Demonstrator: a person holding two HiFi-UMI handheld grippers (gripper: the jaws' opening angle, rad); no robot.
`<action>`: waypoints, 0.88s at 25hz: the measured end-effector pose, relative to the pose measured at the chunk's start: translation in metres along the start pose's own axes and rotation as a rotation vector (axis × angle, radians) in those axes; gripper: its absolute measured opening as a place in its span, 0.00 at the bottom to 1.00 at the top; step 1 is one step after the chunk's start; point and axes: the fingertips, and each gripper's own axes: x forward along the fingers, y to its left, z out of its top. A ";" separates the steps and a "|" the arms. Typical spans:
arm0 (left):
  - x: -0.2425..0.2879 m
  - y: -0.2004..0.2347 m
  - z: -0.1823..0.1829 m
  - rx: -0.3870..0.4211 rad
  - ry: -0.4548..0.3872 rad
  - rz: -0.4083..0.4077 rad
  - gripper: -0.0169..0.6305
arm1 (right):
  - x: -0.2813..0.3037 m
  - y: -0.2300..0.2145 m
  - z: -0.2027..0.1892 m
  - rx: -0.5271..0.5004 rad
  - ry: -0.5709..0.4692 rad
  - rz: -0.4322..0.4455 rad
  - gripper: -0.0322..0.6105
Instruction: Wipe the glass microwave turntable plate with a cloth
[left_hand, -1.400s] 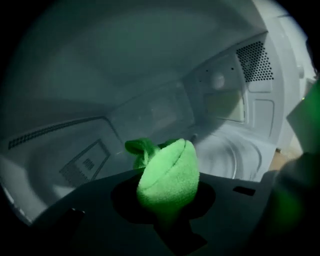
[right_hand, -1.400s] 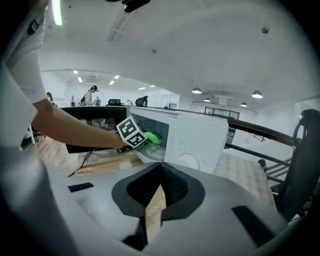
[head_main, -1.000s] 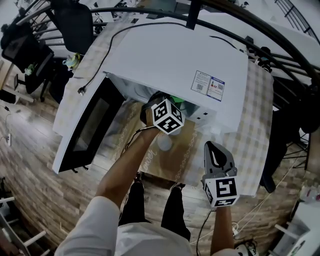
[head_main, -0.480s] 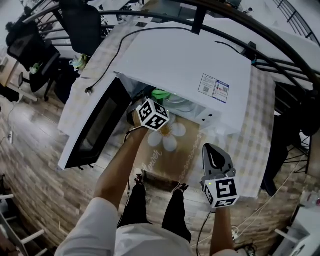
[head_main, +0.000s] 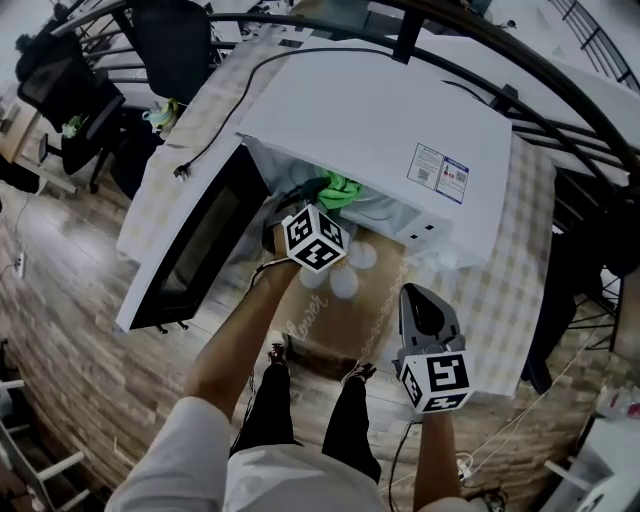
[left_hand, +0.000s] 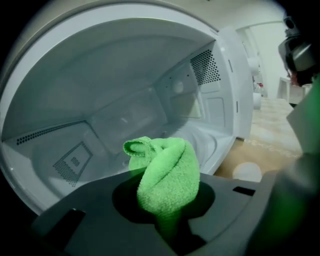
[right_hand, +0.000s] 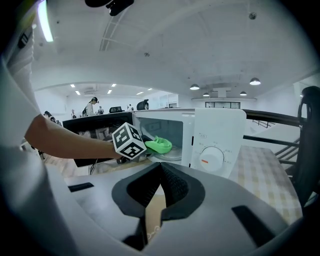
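We see the microwave (head_main: 370, 130) with its door (head_main: 190, 250) swung wide to the left of the opening, so the front of the cavity is unobstructed. Its control panel bounds the opening on the right.

The left gripper (left_hand: 170, 222) is at the mouth of the microwave, its jaws pinching the green cloth (left_hand: 167, 175). The cloth is bunched into a roll. Its long axis runs from the jaws into the cavity, and the folded tip curls left. There is open room above the cloth and to both sides of it.

The cloth hangs over the front of the glass turntable plate (right_hand: 172, 155) on the microwave floor; we cannot tell whether it touches the plate.

The right gripper (right_hand: 161, 172) is well out in front of the microwave, on the control-panel side, with its jaws pressed together on nothing.
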 end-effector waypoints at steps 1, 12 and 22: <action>0.000 -0.009 0.005 0.004 -0.010 -0.021 0.15 | 0.000 -0.001 -0.001 0.002 0.002 -0.004 0.07; -0.025 -0.077 0.060 -0.234 -0.214 -0.335 0.14 | -0.006 -0.008 -0.009 0.016 0.011 -0.021 0.07; 0.000 0.077 0.001 -0.159 -0.042 0.229 0.14 | -0.004 -0.007 -0.025 0.019 0.037 -0.016 0.07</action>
